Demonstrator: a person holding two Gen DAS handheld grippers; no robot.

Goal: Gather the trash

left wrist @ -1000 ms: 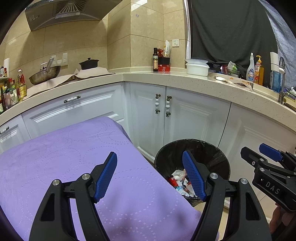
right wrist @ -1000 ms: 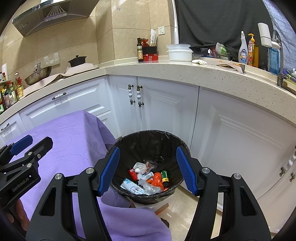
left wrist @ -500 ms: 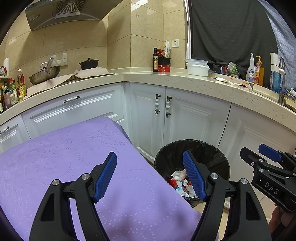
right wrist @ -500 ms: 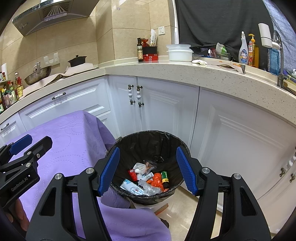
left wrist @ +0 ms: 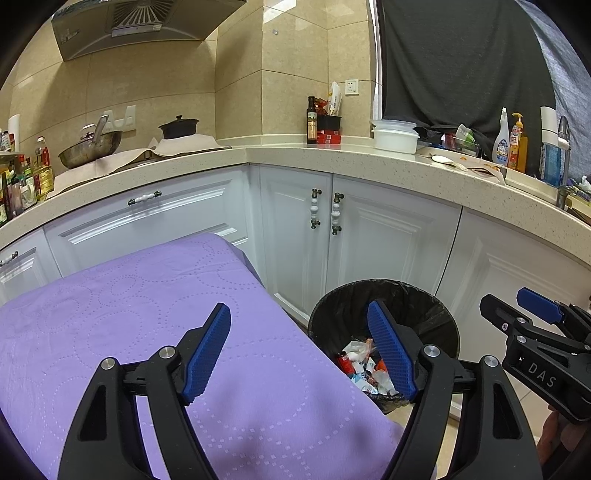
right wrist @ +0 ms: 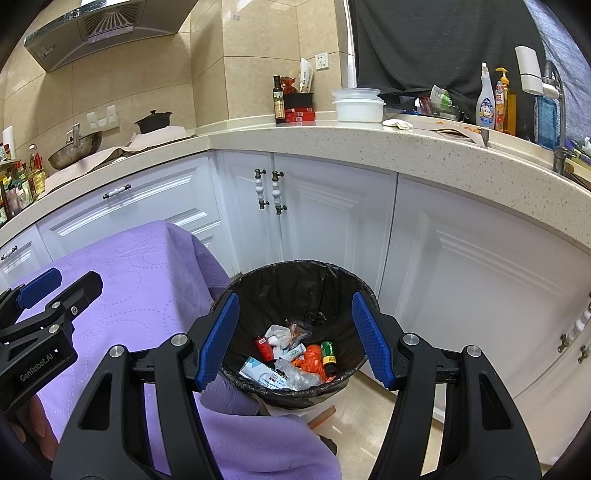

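Trash lies in the black bin; left tongs and right tongs gape wide, holding nothing.

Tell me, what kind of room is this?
It looks like a home kitchen. There is a range hood over a wok on the stove, white cabinets under a speckled counter, and a faucet with soap bottles nearby.
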